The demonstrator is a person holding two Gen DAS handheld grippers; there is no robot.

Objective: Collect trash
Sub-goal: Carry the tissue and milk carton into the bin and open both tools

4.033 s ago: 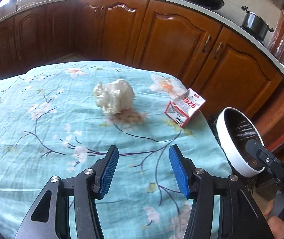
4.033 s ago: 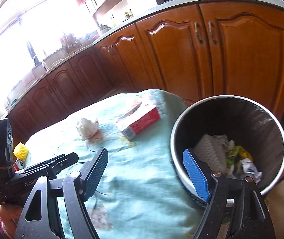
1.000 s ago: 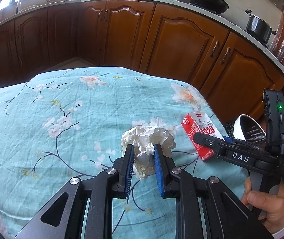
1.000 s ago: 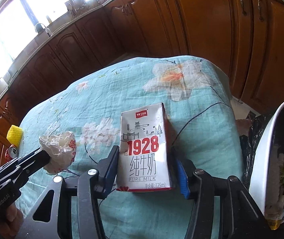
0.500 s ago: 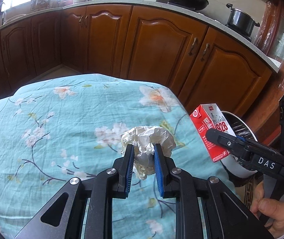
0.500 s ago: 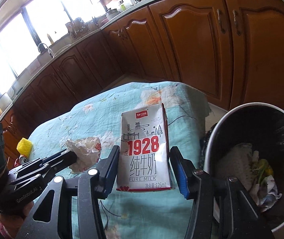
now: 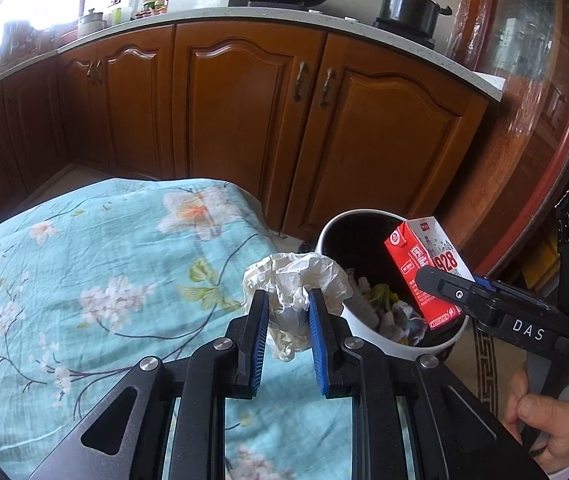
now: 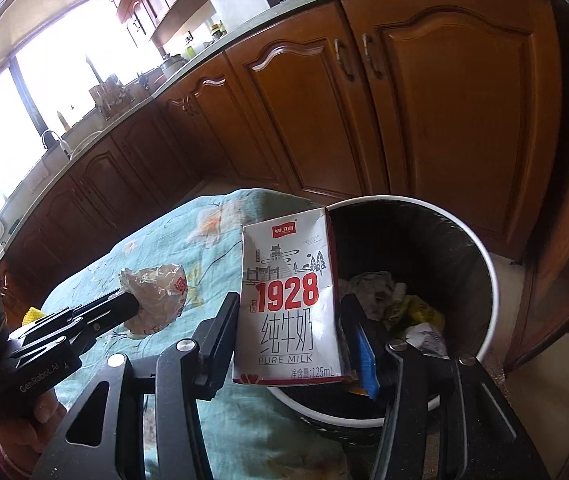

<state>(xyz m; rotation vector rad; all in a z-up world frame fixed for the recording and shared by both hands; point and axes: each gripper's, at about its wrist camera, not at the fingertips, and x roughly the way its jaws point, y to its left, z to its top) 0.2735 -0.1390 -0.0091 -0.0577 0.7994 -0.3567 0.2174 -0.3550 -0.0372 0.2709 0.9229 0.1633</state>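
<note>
Above the white-rimmed, black-lined trash bin, the right tool pinched a red-and-white milk carton ready for dropping, while the left tool pinched a crumpled white paper wad near the bin's rim, over the floral teal-clothed surface.

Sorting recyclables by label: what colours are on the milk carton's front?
The milk carton has a white front with red "1928" and grey drawings; clearest in the right wrist view.

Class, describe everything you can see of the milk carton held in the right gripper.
The milk carton is a small paperboard box with a white front and red sides, printed "1928", "PURE MILK" and "125mL". It hangs off the table, clamped by the right gripper, tilted, over the near rim of the trash bin, touching nothing else visible.
</note>
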